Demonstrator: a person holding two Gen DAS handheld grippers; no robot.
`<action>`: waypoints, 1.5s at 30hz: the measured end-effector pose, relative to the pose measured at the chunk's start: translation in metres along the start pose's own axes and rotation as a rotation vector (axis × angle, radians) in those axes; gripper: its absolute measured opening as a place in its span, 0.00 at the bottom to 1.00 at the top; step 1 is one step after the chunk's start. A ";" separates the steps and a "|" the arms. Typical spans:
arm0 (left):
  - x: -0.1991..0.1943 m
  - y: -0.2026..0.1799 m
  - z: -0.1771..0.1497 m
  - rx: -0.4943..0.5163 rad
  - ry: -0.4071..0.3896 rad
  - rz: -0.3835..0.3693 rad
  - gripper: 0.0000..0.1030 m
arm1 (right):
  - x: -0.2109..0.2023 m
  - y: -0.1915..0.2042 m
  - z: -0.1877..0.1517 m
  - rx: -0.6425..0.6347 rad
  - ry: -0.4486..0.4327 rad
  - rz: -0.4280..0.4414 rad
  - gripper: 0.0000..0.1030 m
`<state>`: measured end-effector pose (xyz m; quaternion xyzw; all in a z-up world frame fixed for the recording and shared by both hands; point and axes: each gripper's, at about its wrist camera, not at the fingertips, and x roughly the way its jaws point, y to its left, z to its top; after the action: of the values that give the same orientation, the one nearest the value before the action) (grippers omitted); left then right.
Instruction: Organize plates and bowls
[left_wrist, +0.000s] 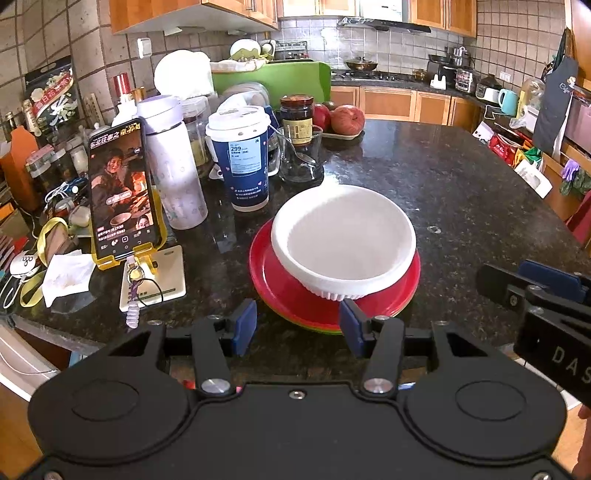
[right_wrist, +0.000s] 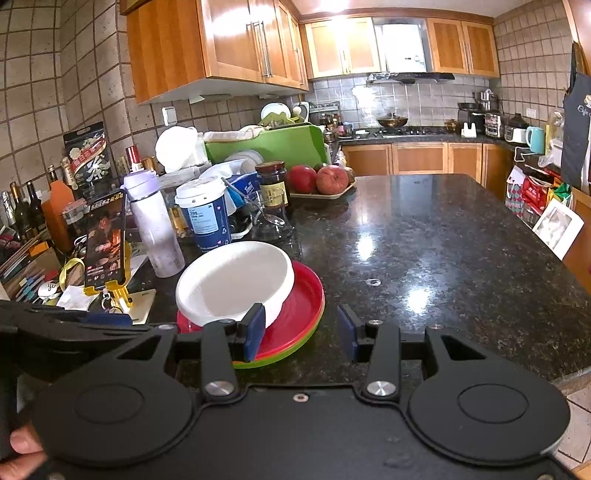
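Observation:
A white bowl (left_wrist: 343, 240) sits on a red plate (left_wrist: 280, 288), which lies on a green plate (left_wrist: 321, 328), near the front edge of the dark granite counter (left_wrist: 461, 192). My left gripper (left_wrist: 297, 326) is open and empty, just in front of the stack. In the right wrist view the bowl (right_wrist: 234, 282), the red plate (right_wrist: 301, 314) and the green plate (right_wrist: 273, 356) lie front left. My right gripper (right_wrist: 301, 334) is open and empty, at the stack's right front edge. The right gripper also shows in the left wrist view (left_wrist: 532, 291).
Left of the stack stand a phone on a yellow stand (left_wrist: 122, 195), a white bottle (left_wrist: 173, 166), a blue paper cup (left_wrist: 243, 158), a glass with a spoon (left_wrist: 301, 155) and a sauce jar (left_wrist: 296, 118). A tray of apples (left_wrist: 343, 120) sits behind.

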<state>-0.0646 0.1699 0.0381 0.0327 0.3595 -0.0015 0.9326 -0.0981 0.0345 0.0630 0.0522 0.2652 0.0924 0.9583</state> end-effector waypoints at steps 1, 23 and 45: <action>0.000 0.000 -0.001 0.000 0.001 -0.004 0.55 | 0.000 0.000 -0.001 -0.002 0.001 0.000 0.43; -0.004 -0.002 -0.007 0.007 0.006 -0.017 0.55 | -0.007 0.001 -0.005 -0.008 0.006 0.009 0.44; 0.000 -0.001 -0.007 0.007 0.015 -0.022 0.55 | -0.008 0.001 -0.004 -0.011 0.014 0.015 0.44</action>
<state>-0.0690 0.1692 0.0329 0.0322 0.3670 -0.0127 0.9296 -0.1068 0.0337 0.0630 0.0485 0.2711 0.1015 0.9560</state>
